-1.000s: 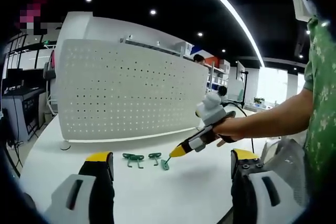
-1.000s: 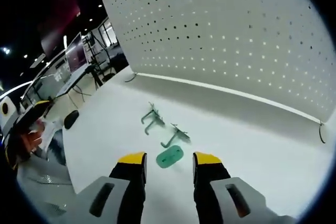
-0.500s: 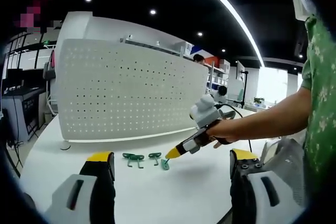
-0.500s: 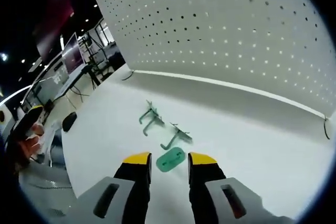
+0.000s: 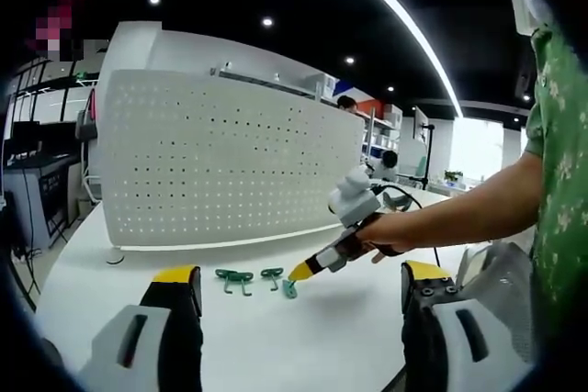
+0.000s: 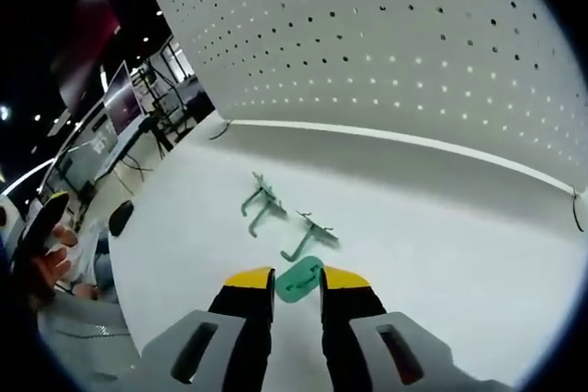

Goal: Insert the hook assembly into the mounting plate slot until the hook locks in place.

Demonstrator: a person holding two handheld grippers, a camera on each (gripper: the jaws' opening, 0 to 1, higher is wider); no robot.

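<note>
A white pegboard panel (image 5: 230,167) (image 6: 413,61) stands upright at the back of the white table (image 5: 303,337) (image 6: 459,254). Three green hook parts lie in front of it: two wire hooks (image 5: 234,277) (image 6: 262,204) (image 6: 310,234) and a flat oval green piece (image 5: 289,288) (image 6: 301,273). My right gripper (image 6: 298,279) (image 5: 301,271) is down on the table with its yellow-tipped jaws pressed against both sides of the flat green piece. My left gripper (image 5: 299,273) hangs back near the table's front edge, jaws wide open with nothing between them.
A person's hand (image 5: 386,231) and arm in a green patterned sleeve (image 5: 560,181) reach in from the right. Desks with monitors (image 6: 110,126) stand off the table's left side. Behind the pegboard are shelves (image 5: 377,130). A cable (image 5: 432,227) trails on the right.
The right gripper's jaws have narrowed step by step until they meet the flat green piece. The right gripper edged slightly closer to the hooks. The left gripper has not moved.
</note>
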